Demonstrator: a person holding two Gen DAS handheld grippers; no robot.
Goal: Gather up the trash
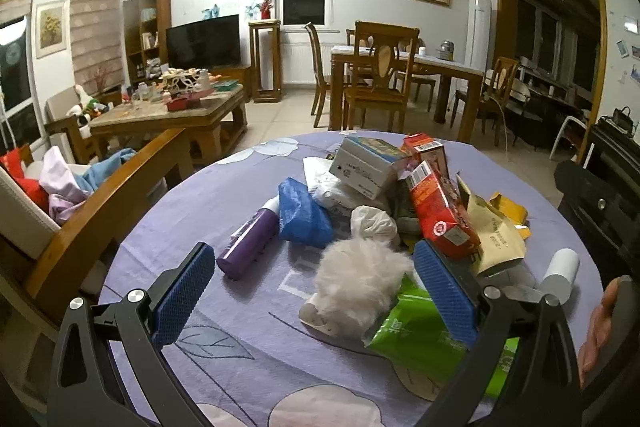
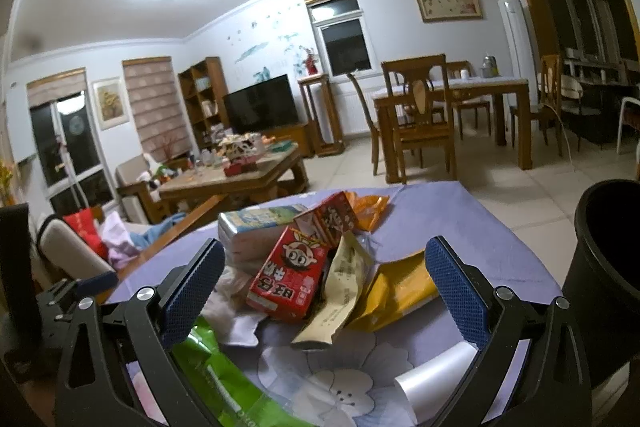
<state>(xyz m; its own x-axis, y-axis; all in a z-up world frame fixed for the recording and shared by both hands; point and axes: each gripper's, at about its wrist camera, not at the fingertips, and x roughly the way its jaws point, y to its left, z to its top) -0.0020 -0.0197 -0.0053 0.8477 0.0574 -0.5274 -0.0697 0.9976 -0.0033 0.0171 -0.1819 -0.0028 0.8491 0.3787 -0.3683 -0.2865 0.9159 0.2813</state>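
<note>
My left tongs spread wide, gripping nothing, over trash pile on lilac-clothed surface. Landmark: red carton. Left of it: purple tube, blue packet, white fluffy wad between my left pads. Green packet below carton. My right tongs also released, framing red carton. Right of it: beige wrapper, yellow wrapper, black bin off surface edge.
</note>
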